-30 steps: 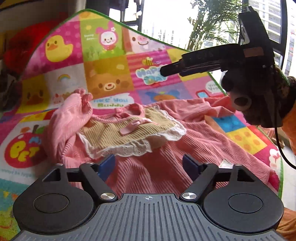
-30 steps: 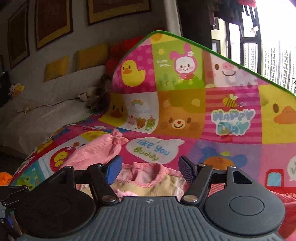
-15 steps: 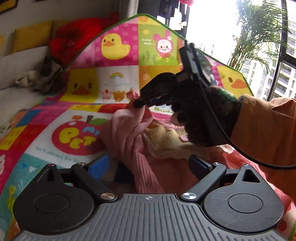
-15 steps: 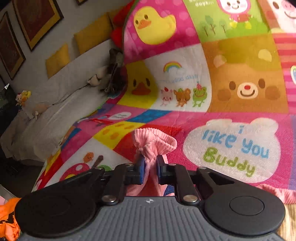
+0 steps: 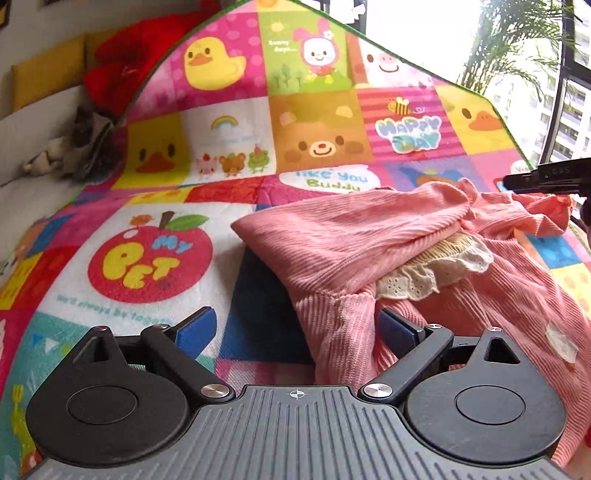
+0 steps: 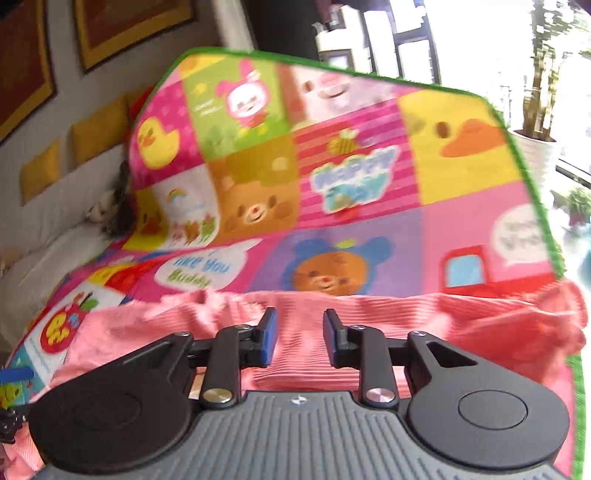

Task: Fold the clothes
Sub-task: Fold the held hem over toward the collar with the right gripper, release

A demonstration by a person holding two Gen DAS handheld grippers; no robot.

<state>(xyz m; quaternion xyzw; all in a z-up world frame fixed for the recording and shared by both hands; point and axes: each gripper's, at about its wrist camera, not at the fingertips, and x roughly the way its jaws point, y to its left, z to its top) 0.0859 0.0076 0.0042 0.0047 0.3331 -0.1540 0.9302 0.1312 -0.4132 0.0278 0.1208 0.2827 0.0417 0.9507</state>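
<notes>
1. The play mat (image 5: 155, 280) carries readable writing: "MY PET" in yellow on a red apple, "HAPPY DAY" beside a bee, "I like you Buddy" partly cut off by cloth, and small "Sunny days..." next to a pink rabbit.
2. The pink ribbed garment (image 5: 369, 236) lies on the mat, one sleeve folded across its chest so that only a strip of cream lace trim (image 5: 432, 273) shows beneath it.
3. The left tool (image 5: 295, 325) has its jaws wide apart; a fold of the pink cloth hangs between them, against the right-hand blue pad, unclamped.
4. The right tool (image 6: 297, 332) has its jaws apart too, gripping nothing, with the garment (image 6: 369, 325) spread just past its tips.
5. Only the left view shows the lace, a white tag (image 5: 561, 343) on the cloth, and the right tool's black tip (image 5: 546, 181) at the frame edge above the garment's far side.
6. Only the right view, blurred, shows framed pictures (image 6: 122, 26) on the wall and the mat's (image 6: 480, 177) truck and blue bear squares.
</notes>
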